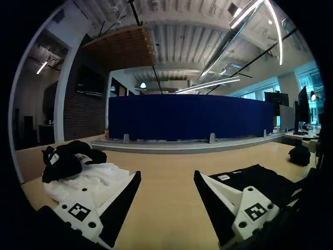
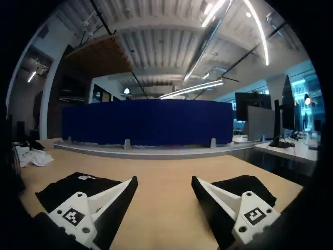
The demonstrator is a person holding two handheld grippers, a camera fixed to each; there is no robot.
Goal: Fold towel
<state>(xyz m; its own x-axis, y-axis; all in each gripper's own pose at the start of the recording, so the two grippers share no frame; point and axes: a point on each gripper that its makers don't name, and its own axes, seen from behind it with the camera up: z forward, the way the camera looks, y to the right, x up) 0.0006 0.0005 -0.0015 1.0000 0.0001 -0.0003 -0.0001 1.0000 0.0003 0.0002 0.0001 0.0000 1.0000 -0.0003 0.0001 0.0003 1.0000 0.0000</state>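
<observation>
In the left gripper view my left gripper (image 1: 167, 177) stands open over bare wooden table, nothing between its fingers. A crumpled white towel (image 1: 89, 179) lies behind its left finger, with a bundled black cloth (image 1: 68, 158) on top of it. A flat black towel (image 1: 260, 179) lies behind its right finger. In the right gripper view my right gripper (image 2: 164, 182) is open too, above bare wood. A flat black towel (image 2: 73, 189) lies by its left finger, and a black folded cloth (image 2: 245, 187) sits by its right finger.
A blue divider panel (image 1: 187, 116) runs along the table's far edge. A small black bundle (image 1: 299, 155) sits at the far right of the table. A white cloth heap (image 2: 35, 158) lies at the far left. Desks with monitors (image 2: 283, 112) stand to the right.
</observation>
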